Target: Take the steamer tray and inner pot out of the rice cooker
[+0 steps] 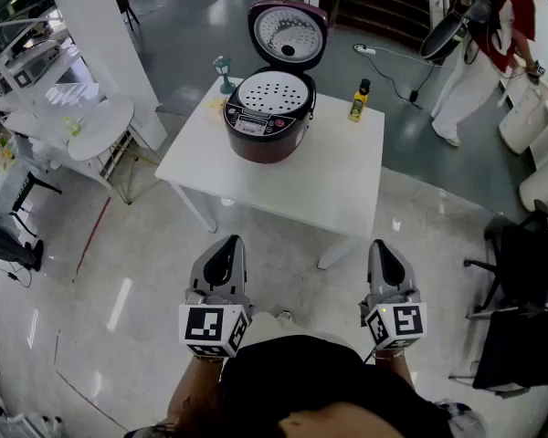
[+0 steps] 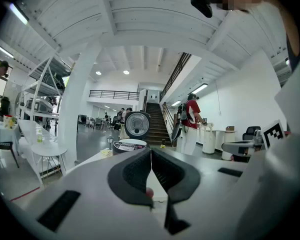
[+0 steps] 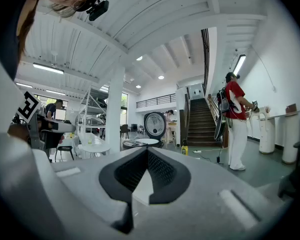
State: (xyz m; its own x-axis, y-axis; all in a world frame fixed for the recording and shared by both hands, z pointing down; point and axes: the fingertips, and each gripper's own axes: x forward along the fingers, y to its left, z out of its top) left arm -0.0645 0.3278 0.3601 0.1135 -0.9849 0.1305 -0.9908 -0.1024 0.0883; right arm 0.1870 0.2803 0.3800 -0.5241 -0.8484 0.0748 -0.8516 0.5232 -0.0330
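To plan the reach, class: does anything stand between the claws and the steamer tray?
Nothing visible. The lid is up, the tray lies uncovered in the cooker, and only floor and bare table lie ahead of the left claw and right claw. The bottle stands aside.

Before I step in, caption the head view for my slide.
Left gripper and right gripper, shut and empty, held short of the table; open rice cooker, steamer tray inside.

The rice cooker (image 1: 260,140) is dark maroon; its steamer tray (image 1: 272,92) is white, dotted with holes. The surface (image 1: 333,181) is white, the bottle (image 1: 357,104) yellow.
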